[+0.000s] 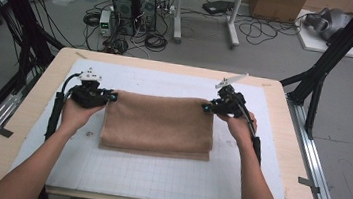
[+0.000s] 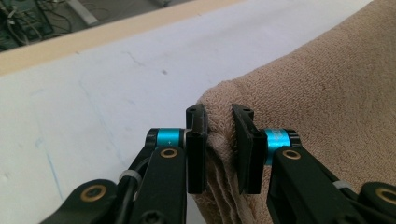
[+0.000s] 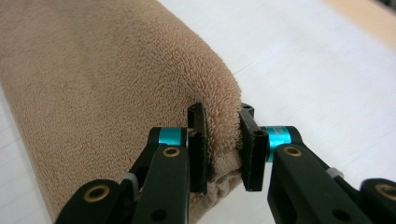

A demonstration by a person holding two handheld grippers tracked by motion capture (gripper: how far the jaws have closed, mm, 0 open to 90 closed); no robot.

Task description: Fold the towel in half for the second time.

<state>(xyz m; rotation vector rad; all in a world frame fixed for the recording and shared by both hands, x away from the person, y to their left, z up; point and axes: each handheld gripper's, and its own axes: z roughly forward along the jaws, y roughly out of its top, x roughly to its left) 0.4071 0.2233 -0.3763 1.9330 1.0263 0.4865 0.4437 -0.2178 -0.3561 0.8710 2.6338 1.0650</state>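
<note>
Cables, computer boxes and cartons are scattered over the grey floor behind the desk point(image 1: 4, 140), on which a white gridded mat point(image 1: 155, 177) is spread. On the middle of that mat a tan towel point(image 1: 157, 123) is laid, already folded into a thick rectangle with its layered edges toward the person.

The step in hand is judged to be a further fold — the two far corners of the towel have been taken up, one by each gripper. The left gripper point(image 1: 110, 95) is seen at the far left corner; in the left gripper view its jaws are closed onto a bunched corner of the towel point(image 2: 327, 107), with cloth pinched between them point(image 2: 219, 140). The right gripper point(image 1: 208, 107) is held at the far right corner, and in the right gripper view the rounded folded edge point(image 3: 116, 88) is likewise clamped point(image 3: 223, 142). How many layers are caught in each pinch cannot be told with certainty, since the lower edges are hidden behind the jaws.

For the next move, both corners would probably need to be lifted together and carried toward the person — level and at an even pace, so that the far edge is brought squarely onto the near one without the layers being dragged askew.
</note>
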